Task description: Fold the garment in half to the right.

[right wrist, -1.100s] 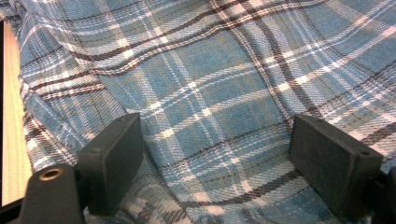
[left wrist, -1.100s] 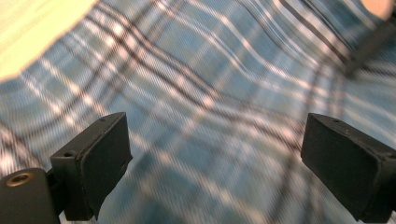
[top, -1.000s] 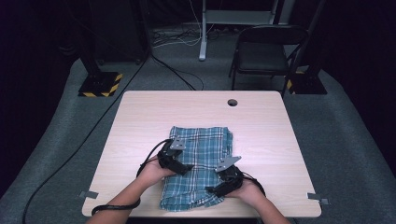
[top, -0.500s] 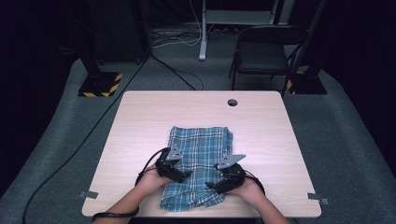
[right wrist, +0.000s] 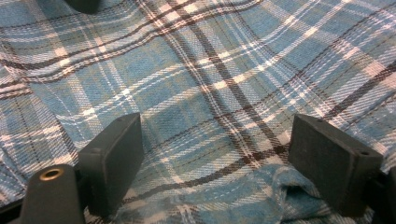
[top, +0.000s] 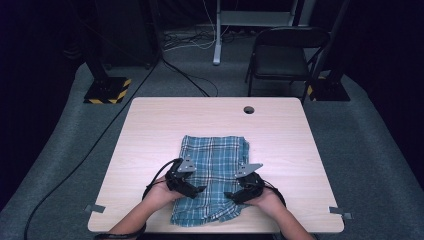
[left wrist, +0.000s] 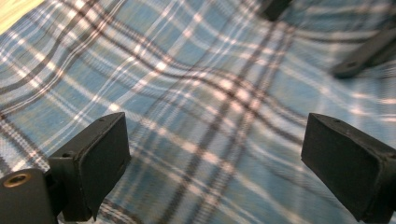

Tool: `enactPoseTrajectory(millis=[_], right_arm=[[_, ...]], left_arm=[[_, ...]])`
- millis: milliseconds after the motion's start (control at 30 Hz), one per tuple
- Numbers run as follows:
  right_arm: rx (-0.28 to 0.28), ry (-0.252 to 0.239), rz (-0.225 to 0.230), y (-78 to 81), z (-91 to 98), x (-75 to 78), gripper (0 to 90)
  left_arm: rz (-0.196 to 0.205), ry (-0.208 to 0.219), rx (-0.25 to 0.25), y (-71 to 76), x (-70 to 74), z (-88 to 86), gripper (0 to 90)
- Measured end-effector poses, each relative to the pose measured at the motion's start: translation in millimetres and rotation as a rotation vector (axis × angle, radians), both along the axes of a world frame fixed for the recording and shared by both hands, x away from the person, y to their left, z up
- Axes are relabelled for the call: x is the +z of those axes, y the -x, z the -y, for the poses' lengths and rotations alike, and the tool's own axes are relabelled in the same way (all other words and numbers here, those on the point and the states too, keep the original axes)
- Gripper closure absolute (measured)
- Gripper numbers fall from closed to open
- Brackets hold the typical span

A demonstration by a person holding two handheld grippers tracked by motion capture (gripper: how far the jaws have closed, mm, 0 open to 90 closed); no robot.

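Recording studio or lab

Black curtains ring a grey carpet (top: 360, 150); cables (top: 185, 42) trail across it, hazard-striped stand bases (top: 107, 92) flank a lone table (top: 210, 120), and a folding chair (top: 285, 57) waits behind.

The cloth (top: 212, 175) lies on the table (top: 150, 130), toward its near edge. Behind the table stands a chair (top: 287, 55).

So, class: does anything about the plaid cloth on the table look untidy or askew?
Yes. The plaid cloth lies slightly skewed on the table, and its near edge is rumpled, with a small bunched fold by the right gripper.
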State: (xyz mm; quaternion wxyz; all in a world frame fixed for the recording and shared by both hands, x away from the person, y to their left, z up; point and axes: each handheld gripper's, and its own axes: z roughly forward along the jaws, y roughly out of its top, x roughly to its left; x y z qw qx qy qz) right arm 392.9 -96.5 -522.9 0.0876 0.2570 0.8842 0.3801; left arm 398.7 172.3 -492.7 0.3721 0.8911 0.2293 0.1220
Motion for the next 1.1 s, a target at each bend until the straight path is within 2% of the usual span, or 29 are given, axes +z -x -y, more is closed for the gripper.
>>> enactPoseTrajectory(millis=[100, 200, 267, 300, 367, 400, 433, 500, 533, 600, 733, 800, 833, 1100], right_arm=[[0.008, 0.002, -0.005, -1.2, 0.1, 0.4, 16.9], [0.012, 0.011, -0.012, -2.1, -0.8, 1.2, 16.8], [0.018, 0.017, -0.019, -3.5, -1.5, 2.2, 16.8], [0.015, 0.026, -0.037, -5.3, -2.7, 5.3, 17.7], [0.011, 0.033, -0.038, -5.6, -3.7, 8.0, 18.3], [0.004, 0.032, -0.028, -5.3, -4.8, 11.0, 18.4], [-0.004, 0.025, 0.008, -4.4, -5.9, 14.6, 18.3], [-0.031, -0.021, 0.12, -3.4, -10.5, 24.5, 16.9], [-0.031, -0.021, 0.12, -3.4, -10.5, 24.5, 16.9], [-0.049, -0.019, 0.154, -5.8, -14.5, 25.5, 16.7], [-0.064, 0.021, 0.131, -16.1, -18.8, 17.3, 16.5], [-0.068, 0.029, 0.108, -20.0, -18.7, 12.7, 16.4], [-0.072, 0.043, 0.078, -23.9, -18.6, 7.4, 16.2], [-0.058, -0.002, 0.028, -28.9, -11.6, -0.9, 17.1]], left_arm=[[-0.018, -0.001, -0.035, 4.8, 0.5, -0.5, 7.8], [-0.05, -0.059, -0.062, 7.0, -11.4, 1.2, 8.7], [-0.032, -0.071, -0.059, 9.0, -21.8, 1.3, 8.3], [-0.018, -0.068, -0.06, 10.1, -23.8, 1.1, 8.0], [-0.016, -0.068, -0.057, 10.4, -23.8, 1.1, 8.1], [-0.014, -0.068, -0.056, 10.7, -23.9, 1.1, 8.1], [-0.011, -0.065, -0.052, 11.3, -24.5, 1.0, 8.1], [0.0, -0.058, -0.045, 13.0, -26.0, 0.8, 8.0], [0.006, -0.059, -0.042, 13.8, -26.5, 0.8, 8.0], [0.009, -0.061, -0.033, 15.3, -26.6, 0.9, 8.0], [0.015, -0.053, -0.019, 18.0, -27.6, 0.1, 8.0], [0.016, -0.046, -0.017, 18.8, -28.1, -0.6, 7.9], [0.016, -0.045, -0.016, 19.0, -28.1, -1.0, 7.9], [0.015, -0.047, -0.016, 19.5, -27.7, -0.9, 7.9]])
